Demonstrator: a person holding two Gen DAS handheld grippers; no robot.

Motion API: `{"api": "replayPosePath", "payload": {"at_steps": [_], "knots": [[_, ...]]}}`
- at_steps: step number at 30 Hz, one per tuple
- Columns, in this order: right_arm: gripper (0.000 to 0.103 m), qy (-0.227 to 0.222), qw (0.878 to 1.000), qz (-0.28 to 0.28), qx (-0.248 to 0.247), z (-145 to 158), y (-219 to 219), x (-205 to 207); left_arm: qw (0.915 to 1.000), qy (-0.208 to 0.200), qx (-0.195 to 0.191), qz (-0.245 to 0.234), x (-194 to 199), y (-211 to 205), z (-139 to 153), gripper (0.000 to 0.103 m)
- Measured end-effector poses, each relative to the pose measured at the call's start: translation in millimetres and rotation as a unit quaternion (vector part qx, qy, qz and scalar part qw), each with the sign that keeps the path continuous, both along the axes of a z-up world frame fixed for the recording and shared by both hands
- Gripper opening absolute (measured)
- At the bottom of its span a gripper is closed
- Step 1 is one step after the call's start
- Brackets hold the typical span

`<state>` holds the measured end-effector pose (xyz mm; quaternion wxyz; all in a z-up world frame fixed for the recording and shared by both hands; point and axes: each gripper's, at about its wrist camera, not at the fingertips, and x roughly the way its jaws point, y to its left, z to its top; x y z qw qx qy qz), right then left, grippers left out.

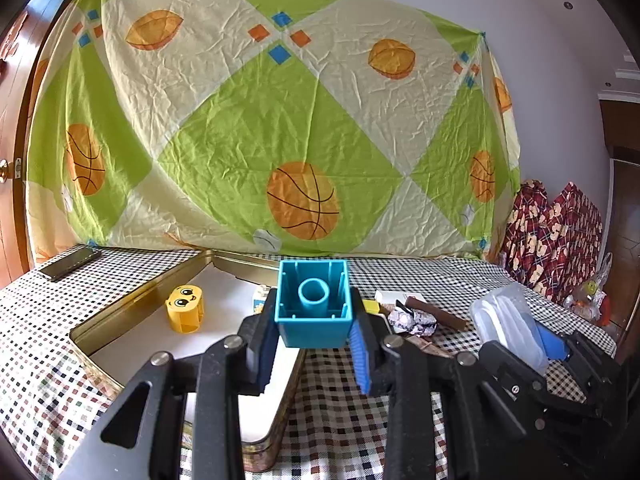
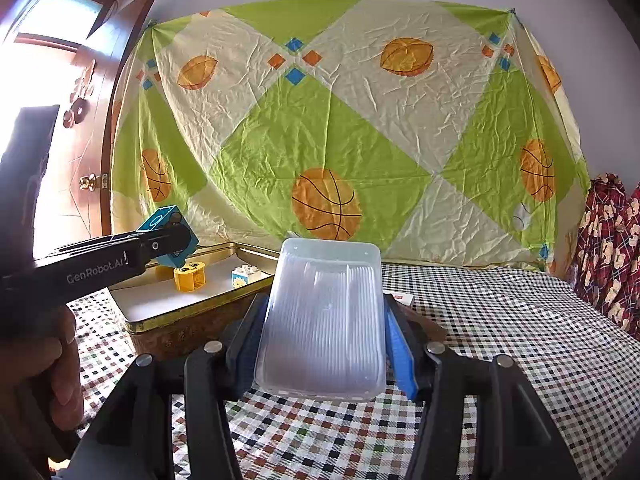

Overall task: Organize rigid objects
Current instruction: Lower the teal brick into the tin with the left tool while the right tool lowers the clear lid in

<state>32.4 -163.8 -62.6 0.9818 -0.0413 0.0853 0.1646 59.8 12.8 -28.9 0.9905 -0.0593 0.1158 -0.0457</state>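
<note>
Grippers fill the near edge of both views. The left gripper (image 1: 314, 344) has its jaws drawn in tight on a blue toy block (image 1: 314, 304), hollow underside facing the camera, pads pressing its two side walls. The right gripper (image 2: 322, 344) stands at middling width, clamped on a clear plastic box (image 2: 322, 320) whose long sides sit against the pads; in the left view that box hangs just right of the block.

Below the block lies the near wall of a gold tin (image 1: 120, 312), open on the checked tablecloth (image 2: 500, 340). From the right wrist the block appears raised over the tin's left part, clear of its floor. Inside already sit a yellow face block (image 1: 185, 308) and a small white block (image 2: 245, 274). A heap of wrappers and a brown stick (image 1: 434, 312) lies to the right of the tin, and a phone (image 1: 70, 264) rests at the far left. A basketball-print sheet (image 1: 280, 120) hangs behind.

The step looks like dropping the block into the tin. Done well, that means lowering over bare floor, away from the yellow block, bringing the block's edge close to the bottom before easing the jaws apart so it does not bounce. The right hand's box should stay out of the way.
</note>
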Motion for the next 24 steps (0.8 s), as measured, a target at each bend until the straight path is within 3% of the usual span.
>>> {"api": "replayPosePath", "payload": {"at_steps": [24], "knots": [[0.057, 0.004, 0.998, 0.051, -0.023, 0, 52, -7, 0.9995, 0.008, -0.018, 0.025, -8, 41, -3, 0.031]]}}
